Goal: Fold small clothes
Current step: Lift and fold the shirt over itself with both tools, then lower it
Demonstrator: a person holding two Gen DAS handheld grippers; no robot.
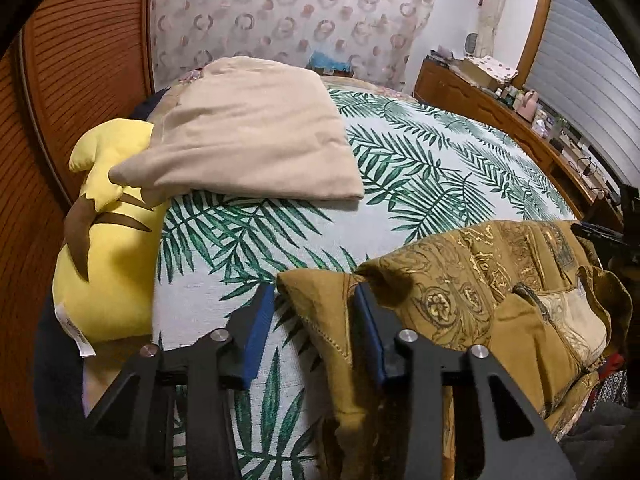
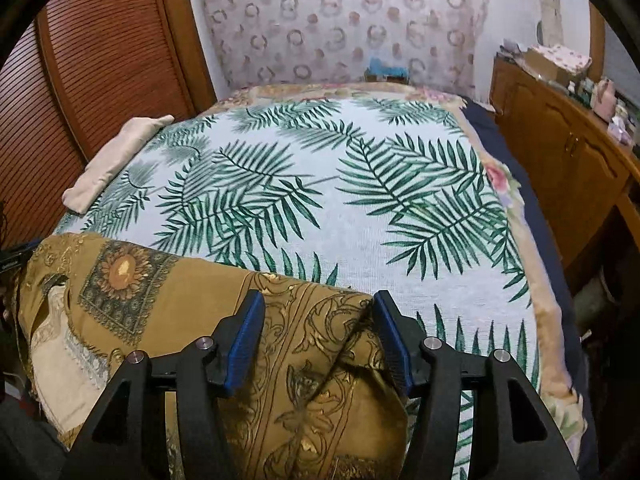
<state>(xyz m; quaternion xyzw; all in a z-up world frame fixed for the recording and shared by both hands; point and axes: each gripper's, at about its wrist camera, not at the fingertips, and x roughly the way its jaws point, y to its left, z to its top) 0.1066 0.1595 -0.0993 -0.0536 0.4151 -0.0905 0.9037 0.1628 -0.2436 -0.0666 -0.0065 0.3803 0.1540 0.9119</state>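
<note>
An ochre garment [image 1: 460,280] with gold ornate print lies crumpled at the near edge of the bed. In the left wrist view its left corner sits between the blue pads of my left gripper [image 1: 314,292], touching the right pad with a gap at the left pad. My left gripper is open. In the right wrist view the garment [image 2: 160,292] spreads to the left. Its right end lies slack between the pads of my right gripper [image 2: 320,298], which stands open around it.
The bed wears a white cover with green palm leaves [image 2: 360,240]. A folded beige cloth [image 1: 256,132] lies at the far left, partly over a yellow plush toy [image 1: 104,272]. A louvred wooden door [image 2: 100,60] stands left, and a cluttered wooden cabinet [image 2: 560,152] stands right.
</note>
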